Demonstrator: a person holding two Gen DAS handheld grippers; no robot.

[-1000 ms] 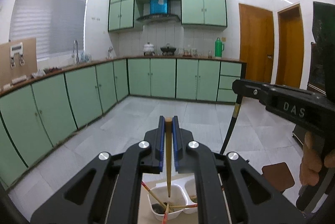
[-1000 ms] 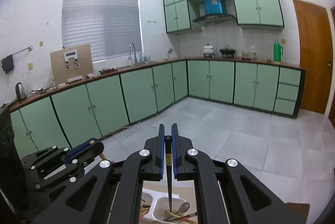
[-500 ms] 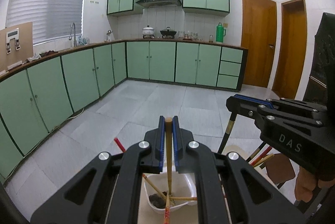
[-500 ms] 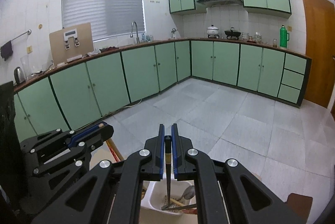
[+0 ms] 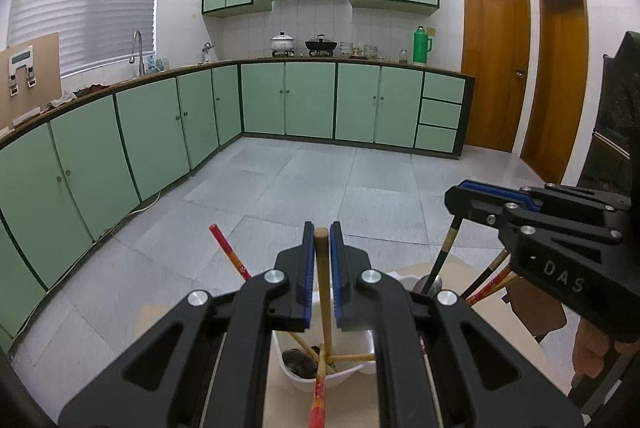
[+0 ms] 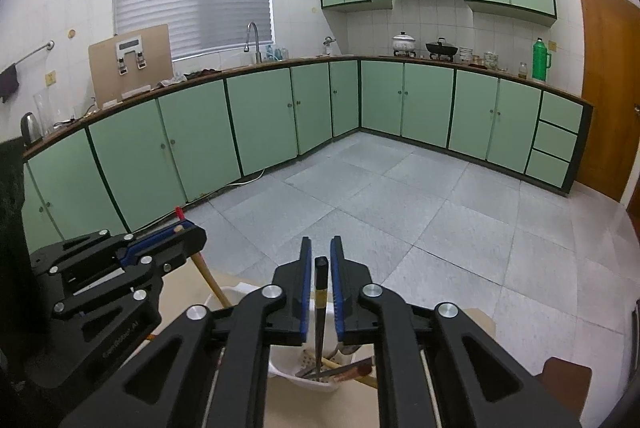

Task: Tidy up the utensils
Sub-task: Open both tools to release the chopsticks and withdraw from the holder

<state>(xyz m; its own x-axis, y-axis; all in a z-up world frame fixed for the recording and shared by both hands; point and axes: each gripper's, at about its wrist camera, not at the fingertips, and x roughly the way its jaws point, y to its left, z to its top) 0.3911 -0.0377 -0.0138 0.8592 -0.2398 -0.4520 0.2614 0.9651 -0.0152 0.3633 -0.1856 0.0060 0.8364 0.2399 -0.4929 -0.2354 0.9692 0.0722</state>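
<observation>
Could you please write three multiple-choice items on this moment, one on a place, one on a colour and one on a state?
1. Where does the lower end of the wooden stick reach?
A. into the white holder
B. onto the floor
C. into the sink

2. What colour is the chopstick in the right gripper?
A. red
B. black
C. green

3. How is the left gripper?
A. open and bare
B. shut on the wooden stick
C. out of view

Answers:
1 A: its tip sits among the utensils in the holder.
2 B: the shaft is dark with a pale band.
3 B: both fingers flank the stick closely.
</observation>
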